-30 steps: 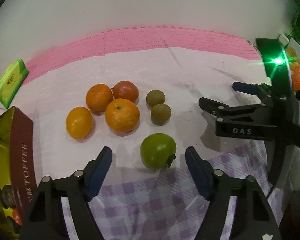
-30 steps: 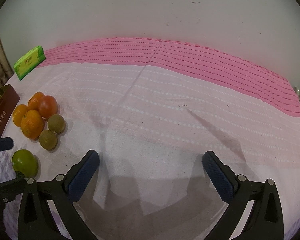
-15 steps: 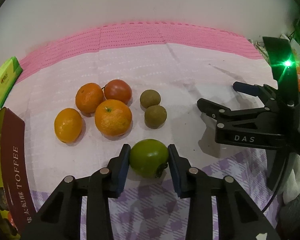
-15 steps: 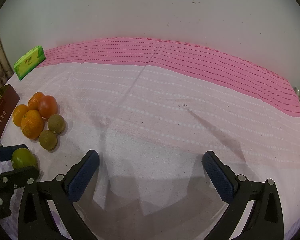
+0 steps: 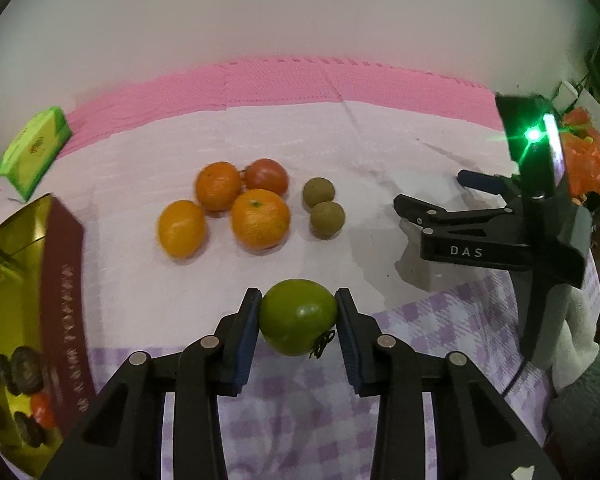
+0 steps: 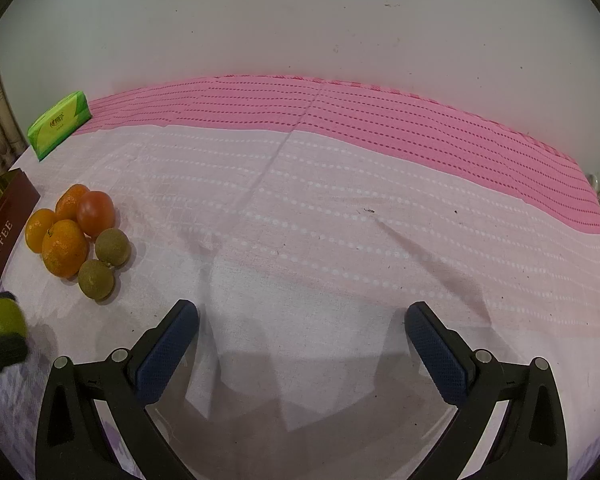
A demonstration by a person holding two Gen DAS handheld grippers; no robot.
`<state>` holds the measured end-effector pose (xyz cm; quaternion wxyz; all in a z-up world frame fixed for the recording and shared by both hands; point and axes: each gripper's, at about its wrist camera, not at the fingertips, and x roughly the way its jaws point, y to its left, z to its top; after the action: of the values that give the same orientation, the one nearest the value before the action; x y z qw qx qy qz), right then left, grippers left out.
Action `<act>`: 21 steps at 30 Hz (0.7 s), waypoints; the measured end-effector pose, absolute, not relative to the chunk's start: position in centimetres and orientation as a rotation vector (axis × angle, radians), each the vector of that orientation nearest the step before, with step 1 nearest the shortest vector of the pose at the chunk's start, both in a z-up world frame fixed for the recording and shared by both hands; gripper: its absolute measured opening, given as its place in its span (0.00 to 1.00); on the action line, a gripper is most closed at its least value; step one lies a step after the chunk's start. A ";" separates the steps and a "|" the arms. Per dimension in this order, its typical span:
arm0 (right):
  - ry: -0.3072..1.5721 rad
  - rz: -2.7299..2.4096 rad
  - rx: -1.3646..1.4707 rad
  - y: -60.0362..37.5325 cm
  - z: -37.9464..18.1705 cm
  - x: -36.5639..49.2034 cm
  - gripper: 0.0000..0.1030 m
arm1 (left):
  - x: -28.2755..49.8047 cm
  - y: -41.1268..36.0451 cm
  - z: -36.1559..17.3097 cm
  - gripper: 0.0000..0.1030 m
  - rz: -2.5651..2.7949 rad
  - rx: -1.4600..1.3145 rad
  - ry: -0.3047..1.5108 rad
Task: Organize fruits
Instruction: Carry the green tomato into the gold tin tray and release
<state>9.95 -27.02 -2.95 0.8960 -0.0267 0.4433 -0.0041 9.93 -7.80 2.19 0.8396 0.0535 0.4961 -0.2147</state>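
My left gripper (image 5: 297, 320) is shut on a green tomato (image 5: 298, 315), lifted a little off the cloth. Beyond it lie three oranges (image 5: 260, 218), a red tomato (image 5: 267, 177) and two small brown-green fruits (image 5: 327, 219) in a cluster. The right wrist view has the same cluster at far left (image 6: 65, 253), with the green tomato (image 6: 3, 317) held at the left edge. My right gripper (image 6: 302, 338) stands open over bare cloth, nothing between its fingers; it also appears at the right of the left wrist view (image 5: 436, 196).
A toffee box (image 5: 28, 300) with dark sweets stands open at the left. A green tissue pack (image 5: 32, 150) lies at the back left. Pink cloth (image 6: 380, 120) runs to the wall; checked purple cloth (image 5: 292, 408) covers the near edge. Orange clutter (image 5: 588, 160) sits far right.
The left jaws closed on the green tomato and raised it slightly off the cloth. The right gripper stayed still and open.
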 end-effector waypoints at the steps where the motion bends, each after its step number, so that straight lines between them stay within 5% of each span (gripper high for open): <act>1: 0.919 -0.009 -0.055 -27.0 -2.9 9.9 1.00 | 9.7 -7.2 2.6 0.33 -0.448 0.104 1.043; 21: 0.919 -0.009 -0.055 -27.1 -2.9 10.0 1.00 | 10.8 10.6 5.4 0.33 -0.068 0.009 0.960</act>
<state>9.99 -27.06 -2.93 0.8959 -0.0267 0.4434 -0.0041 10.81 10.61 5.44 0.8864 0.0042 0.4618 -0.0325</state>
